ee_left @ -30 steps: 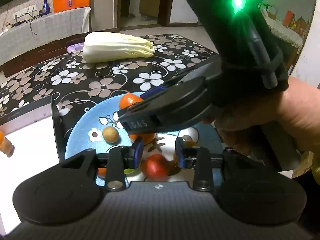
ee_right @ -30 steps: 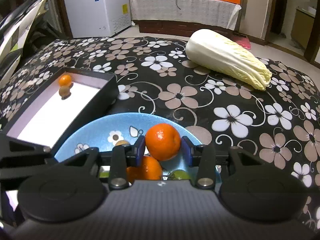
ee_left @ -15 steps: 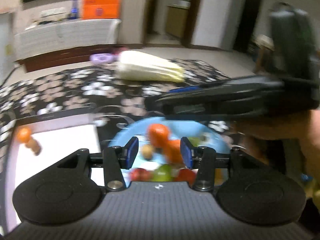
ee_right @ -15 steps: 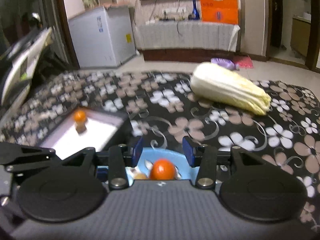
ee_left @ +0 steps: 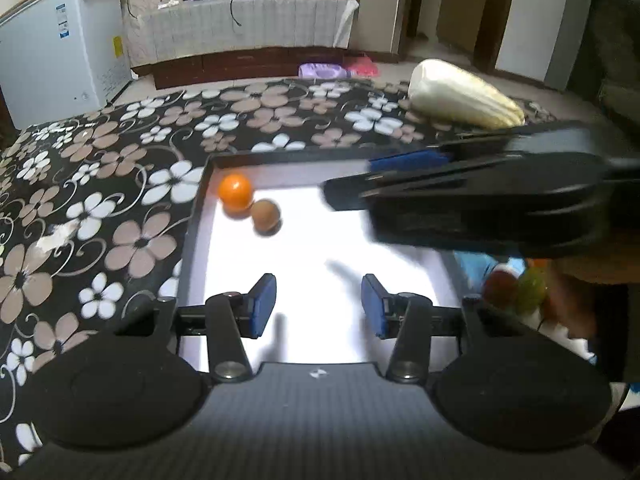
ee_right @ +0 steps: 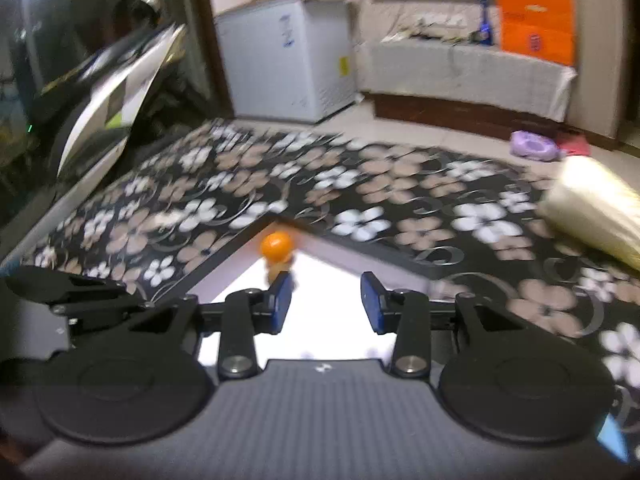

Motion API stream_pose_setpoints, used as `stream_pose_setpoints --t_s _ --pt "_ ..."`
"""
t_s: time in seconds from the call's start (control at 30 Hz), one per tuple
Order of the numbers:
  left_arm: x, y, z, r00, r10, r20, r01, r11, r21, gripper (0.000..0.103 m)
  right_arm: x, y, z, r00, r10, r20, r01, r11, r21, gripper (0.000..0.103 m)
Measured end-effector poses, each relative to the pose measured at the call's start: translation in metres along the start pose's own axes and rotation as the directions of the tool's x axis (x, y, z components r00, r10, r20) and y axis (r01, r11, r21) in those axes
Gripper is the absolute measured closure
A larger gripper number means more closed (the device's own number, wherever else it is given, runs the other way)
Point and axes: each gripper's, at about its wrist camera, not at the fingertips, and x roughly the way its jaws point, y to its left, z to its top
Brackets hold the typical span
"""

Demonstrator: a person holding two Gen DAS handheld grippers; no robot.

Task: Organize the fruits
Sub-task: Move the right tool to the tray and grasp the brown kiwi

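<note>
A black box with a white floor [ee_left: 320, 240] lies on the flowered table. In its far left corner sit a small orange [ee_left: 235, 189] and a brown round fruit [ee_left: 265, 213]. My left gripper [ee_left: 319, 305] is open and empty above the box's near part. My right gripper [ee_right: 326, 302] is open and empty above the same box [ee_right: 320, 280]; its body crosses the left wrist view [ee_left: 480, 208]. The orange [ee_right: 277, 244] shows beyond its left finger. Red and green fruits [ee_left: 516, 288] on the blue plate peek out at the right, partly hidden by the hand.
A napa cabbage [ee_left: 464, 98] lies on the far right of the table, also seen in the right wrist view [ee_right: 596, 208]. A white freezer [ee_left: 56, 60] and a covered bench stand beyond the table.
Both grippers swung left from the blue plate to over the black box. The right gripper, earlier around an orange on the plate, now holds nothing. The right view is motion-blurred.
</note>
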Motion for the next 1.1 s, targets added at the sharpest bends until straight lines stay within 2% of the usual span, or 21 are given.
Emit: stream_pose_setpoints --t_s 0.1,0.23,0.6,0.67,0.7,0.87,1.0,1.07,1.1 --pt "0.0 0.007 -0.006 1.0 -0.004 -0.008 0.004 1.0 0.005 0.046 0.027 0.02 0.001 0.998 0.014 -0.054 -0.016 0.999 -0.051 0.063" --pt "-0.002 0.011 -0.007 1.0 -0.013 -0.003 0.013 1.0 0.009 0.045 0.051 0.037 0.001 0.996 -0.011 -0.089 0.002 0.995 -0.1 0.065" --pt "0.009 0.017 -0.006 1.0 -0.001 -0.028 0.001 1.0 0.0 0.043 0.08 0.036 0.008 0.99 -0.03 -0.139 0.018 0.996 -0.087 0.068" --pt "0.012 0.019 -0.005 0.999 0.006 -0.035 -0.006 1.0 -0.009 0.043 0.083 0.038 0.008 0.987 -0.031 -0.16 0.016 0.995 -0.097 0.076" --pt "0.013 0.02 -0.004 0.999 0.012 -0.038 -0.012 1.0 -0.016 0.043 0.084 0.039 0.007 0.986 -0.032 -0.165 0.015 0.995 -0.104 0.076" --pt "0.024 0.026 0.004 0.998 0.054 -0.043 -0.056 0.997 -0.056 0.042 0.074 0.033 0.009 0.99 -0.043 -0.138 0.03 0.995 -0.093 0.076" --pt "0.037 0.026 0.018 0.995 0.098 -0.027 -0.1 0.992 -0.079 0.042 0.044 0.015 0.018 0.996 -0.057 -0.062 0.056 0.998 -0.014 0.076" --pt "0.043 0.025 0.026 0.993 0.12 -0.01 -0.12 0.989 -0.087 0.039 0.03 0.006 0.02 0.998 -0.053 -0.031 0.054 0.998 0.021 0.076" --pt "0.046 0.025 0.03 0.992 0.13 -0.004 -0.129 0.988 -0.09 0.034 0.023 0.001 0.02 0.998 -0.053 -0.021 0.054 0.998 0.039 0.076"
